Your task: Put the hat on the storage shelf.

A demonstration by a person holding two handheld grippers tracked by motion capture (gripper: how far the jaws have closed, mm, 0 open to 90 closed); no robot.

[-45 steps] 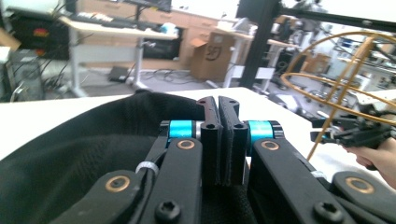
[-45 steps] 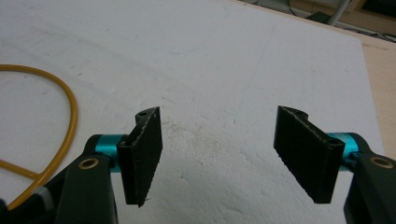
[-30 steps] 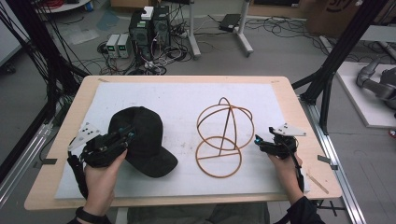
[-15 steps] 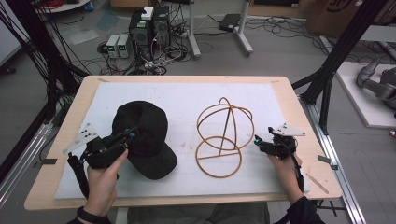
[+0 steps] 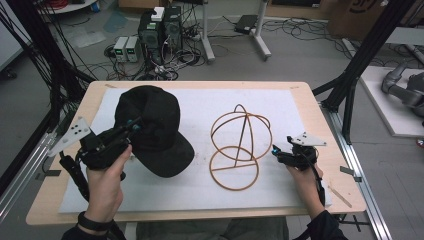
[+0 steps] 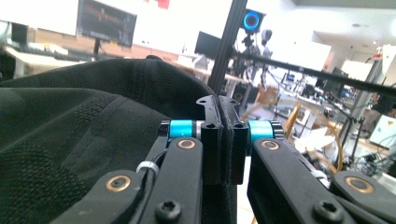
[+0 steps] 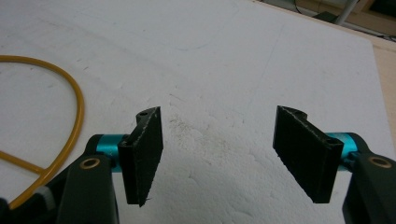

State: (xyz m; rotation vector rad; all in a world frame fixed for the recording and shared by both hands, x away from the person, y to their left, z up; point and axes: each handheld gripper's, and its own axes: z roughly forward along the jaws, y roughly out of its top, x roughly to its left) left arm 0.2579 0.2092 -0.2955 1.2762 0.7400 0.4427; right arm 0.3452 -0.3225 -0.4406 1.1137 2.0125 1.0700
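White foam sheet (image 5: 310, 195) over a pale wooden table (image 5: 300, 85) forms the work surface under both grippers. Black fabric baseball cap (image 5: 150, 127), the largest object, is pinched at its near rim by the left gripper (image 5: 134, 123); its crown rises ahead of and to the left of that gripper, its brim slopes toward the person, and whether the brim rests on the sheet cannot be told. In the left gripper view the two black jaws stand pressed together on a thin fold of the cap (image 6: 93, 130), just beyond the fingertips.

Orange wire hat stand (image 5: 240, 145), a dome of hoops on a flat ring, lies well to the right of the left gripper and just beside the right gripper (image 5: 275, 151), apart from it. In the right gripper view the right gripper (image 7: 217, 158) has its jaws wide with nothing between them; part of the stand's ring (image 7: 77, 100) curves at its left.

Risks, as judged:
- The hold takes in only a thin edge of soft cloth; the fabric could slide out of the pinch if the cap swings or drags on the sheet.
- The crown is limp and may fold, so the opening could miss the dome.
- The stand is light and unheld; a push from the cap could tip or shift it unless the idle right gripper steadies its ring.
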